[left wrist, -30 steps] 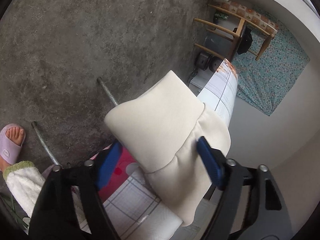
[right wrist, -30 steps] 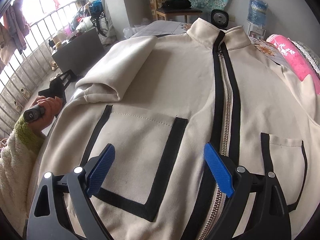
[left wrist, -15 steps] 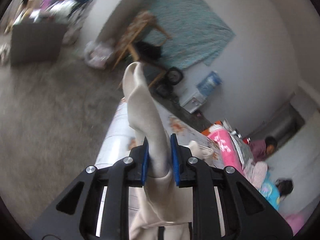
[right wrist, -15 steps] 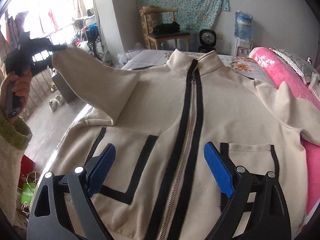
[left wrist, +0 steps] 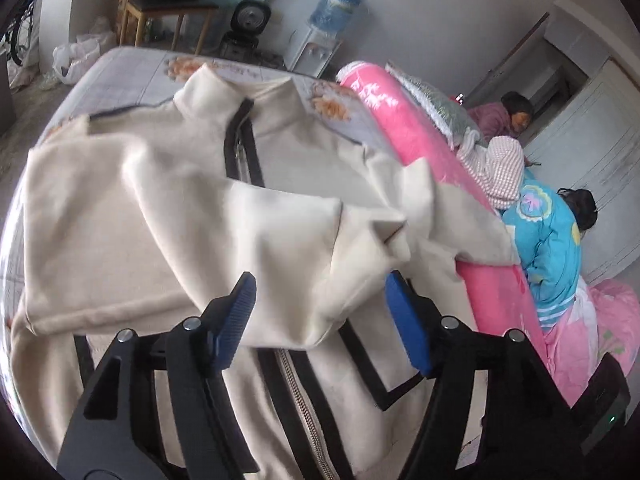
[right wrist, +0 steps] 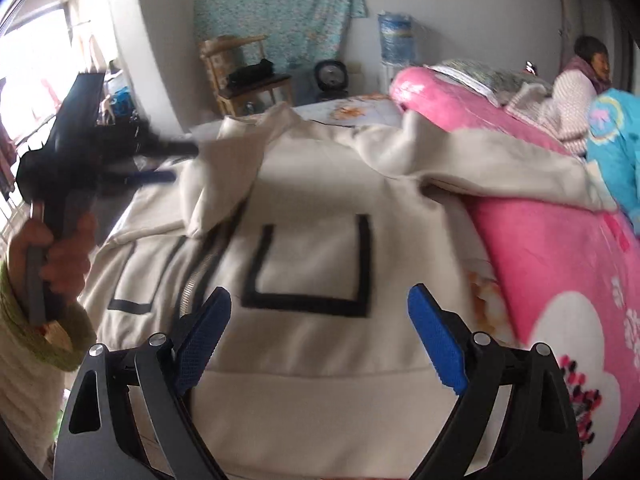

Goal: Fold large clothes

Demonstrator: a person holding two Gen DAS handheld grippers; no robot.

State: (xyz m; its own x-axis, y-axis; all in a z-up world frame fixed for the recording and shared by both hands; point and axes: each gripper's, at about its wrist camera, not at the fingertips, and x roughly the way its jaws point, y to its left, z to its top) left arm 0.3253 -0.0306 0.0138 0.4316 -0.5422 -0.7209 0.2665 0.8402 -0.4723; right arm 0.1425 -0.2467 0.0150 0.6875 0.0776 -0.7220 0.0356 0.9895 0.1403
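A cream zip-up jacket [left wrist: 280, 152] with black trim lies front-up on the bed; it also shows in the right wrist view [right wrist: 320, 240]. Its left sleeve [left wrist: 240, 248] lies folded across the chest over the zipper. My left gripper [left wrist: 320, 292] is open, its blue pads either side of the sleeve's cuff end. My right gripper [right wrist: 320, 312] is open and empty, just above the jacket's hem below the right pocket [right wrist: 312, 264]. The right sleeve [right wrist: 480, 164] drapes over a pink quilt. My left gripper also shows blurred at the left of the right wrist view [right wrist: 160, 164].
A rolled pink quilt [right wrist: 560, 260] lies along the bed's right side. Two people [left wrist: 552, 248] sit beyond it. A wooden chair [right wrist: 240, 76], a fan [right wrist: 330, 76] and a water dispenser [right wrist: 394, 40] stand by the far wall. The floor lies off the bed's left edge.
My left gripper carried the sleeve from off the bed's left side across the jacket's chest and opened, letting it go. My right gripper shifted right along the hem.
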